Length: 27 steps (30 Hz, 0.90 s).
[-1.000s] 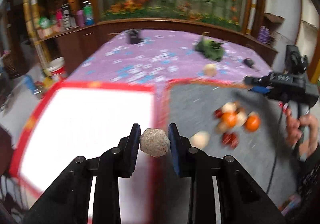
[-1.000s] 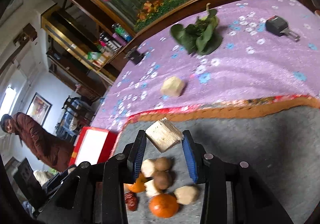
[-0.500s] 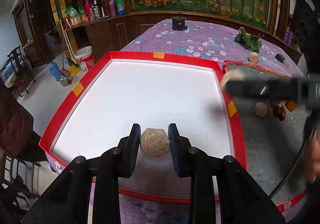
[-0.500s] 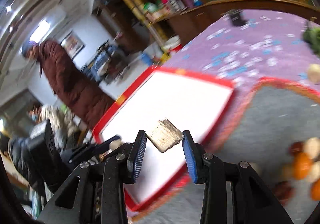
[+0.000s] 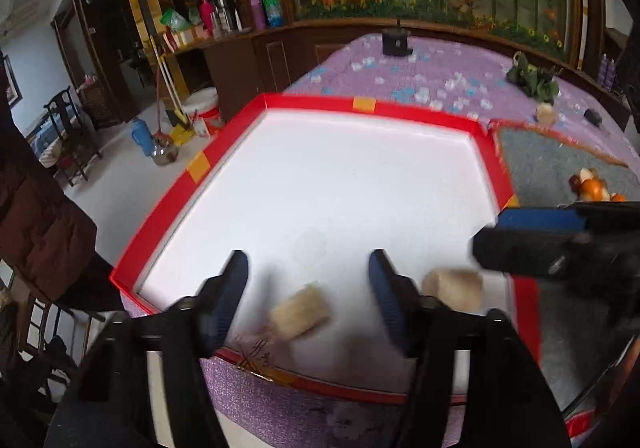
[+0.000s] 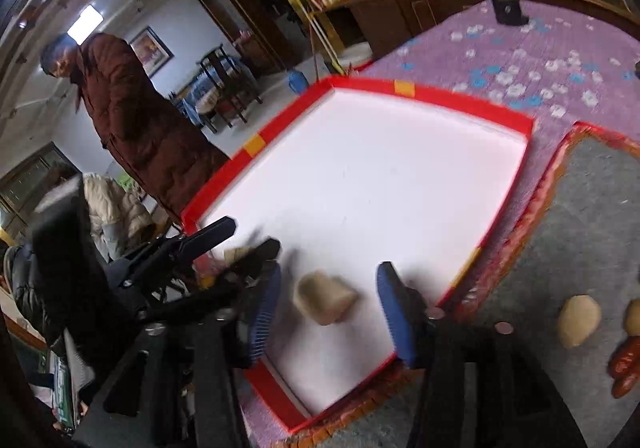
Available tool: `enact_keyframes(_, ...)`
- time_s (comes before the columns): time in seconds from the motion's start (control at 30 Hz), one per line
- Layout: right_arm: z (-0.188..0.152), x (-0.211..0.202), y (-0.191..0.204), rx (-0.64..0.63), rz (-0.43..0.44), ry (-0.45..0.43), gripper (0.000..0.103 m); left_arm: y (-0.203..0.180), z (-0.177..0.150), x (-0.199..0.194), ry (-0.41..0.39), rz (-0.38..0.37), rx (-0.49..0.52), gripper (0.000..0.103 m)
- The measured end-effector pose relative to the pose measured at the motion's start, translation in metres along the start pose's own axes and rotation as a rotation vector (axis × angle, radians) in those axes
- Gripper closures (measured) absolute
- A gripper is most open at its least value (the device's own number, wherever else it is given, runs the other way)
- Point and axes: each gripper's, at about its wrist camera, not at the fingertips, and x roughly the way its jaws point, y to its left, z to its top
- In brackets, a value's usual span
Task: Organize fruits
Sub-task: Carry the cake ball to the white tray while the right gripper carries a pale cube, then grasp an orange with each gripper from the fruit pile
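The left gripper (image 5: 308, 288) has just been opening; its jaws stand apart, and a pale cut piece of fruit (image 5: 299, 311) lies between them, blurred and clear of both pads. It appears to rest on, or just above, the white floor of the tray (image 5: 320, 101), near the tray's near edge. Whether it has settled cannot be told.

The right gripper (image 6: 328, 300) has likewise just been opening. Its jaws stand apart with a tan chunk (image 6: 325, 302) between them, touching neither pad, over the tray's near right corner. In the left wrist view this chunk shows just beside the left gripper's right finger, under the dark body of the right gripper.

Judged progress: early. Two pieces are released into the tray; the rest of its floor is bare. The remaining fruit pile (image 5: 592, 186) sits on the grey mat (image 6: 592, 216) beside the tray's right edge, including oranges, red dates (image 6: 626, 362) and a pale piece (image 6: 579, 320). A further pale piece (image 5: 545, 114) lies on the purple cloth (image 5: 440, 64) near the leafy greens (image 5: 532, 76) toward the far edge of the surface. These are yet to be moved.
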Motion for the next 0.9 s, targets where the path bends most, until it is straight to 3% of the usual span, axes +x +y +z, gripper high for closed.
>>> enact_keyframes(0.17, -0.008, -0.067, -0.040, 0.048, -0.037, -0.118, 0.048, -0.020, 0.010, -0.026, -0.072, -0.074, 0.041, 0.035)
enact_keyframes(0.3, -0.035, -0.137, -0.090, 0.124, -0.132, -0.218, 0.044, -0.047, 0.014, -0.042, -0.099, -0.160, 0.087, 0.029)
enact_keyframes(0.47, -0.071, -0.186, -0.137, 0.212, -0.248, -0.231, 0.044, -0.097, 0.022, -0.052, -0.112, -0.239, 0.211, 0.029)
enact_keyframes(0.67, -0.080, -0.177, -0.157, 0.239, -0.283, -0.176, 0.044, -0.146, 0.031, -0.052, -0.099, -0.279, 0.322, 0.029)
enact_keyframes(0.73, -0.076, -0.163, -0.160, 0.230, -0.338, -0.146, 0.044, -0.153, 0.033, -0.054, -0.096, -0.295, 0.334, 0.029)
enact_keyframes(0.9, -0.074, -0.140, -0.169, 0.224, -0.374, -0.099, 0.046, -0.169, 0.037, -0.050, -0.079, -0.327, 0.362, 0.029)
